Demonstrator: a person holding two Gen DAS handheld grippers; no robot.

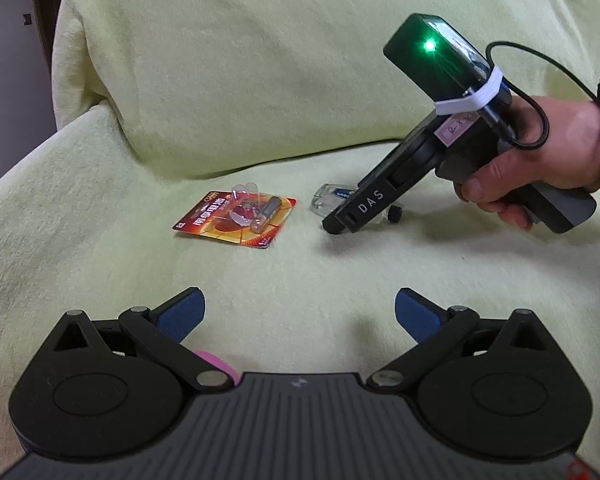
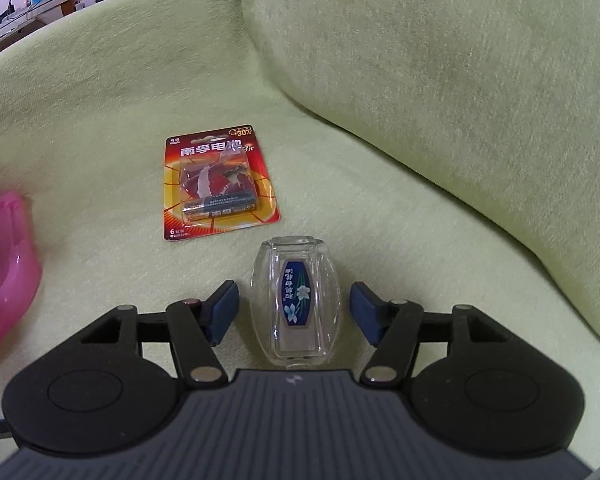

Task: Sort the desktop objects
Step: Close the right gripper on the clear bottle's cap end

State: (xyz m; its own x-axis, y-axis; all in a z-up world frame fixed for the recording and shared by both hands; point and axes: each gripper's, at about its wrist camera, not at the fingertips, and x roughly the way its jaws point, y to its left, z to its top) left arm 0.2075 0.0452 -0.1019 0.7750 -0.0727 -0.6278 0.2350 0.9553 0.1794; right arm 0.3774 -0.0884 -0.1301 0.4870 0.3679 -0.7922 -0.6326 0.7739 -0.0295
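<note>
— Item nearest?
— Right gripper: I'm holding it wide open astride the glass bottle, pads clear. Hard, slick, breakable; I'm judging its flat sides best.
— Left gripper?
— Gaping, empty.
— Beyond?
— Battery card, light, lying mid-seat on the green sofa; pink tray at the seat's left edge; cluttered room behind.

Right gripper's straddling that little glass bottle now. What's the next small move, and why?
Probably close the right gripper on the glass bottle: the bottle already lies between the open blue pads, apart from both, and the battery pack sits clear beyond it.
</note>
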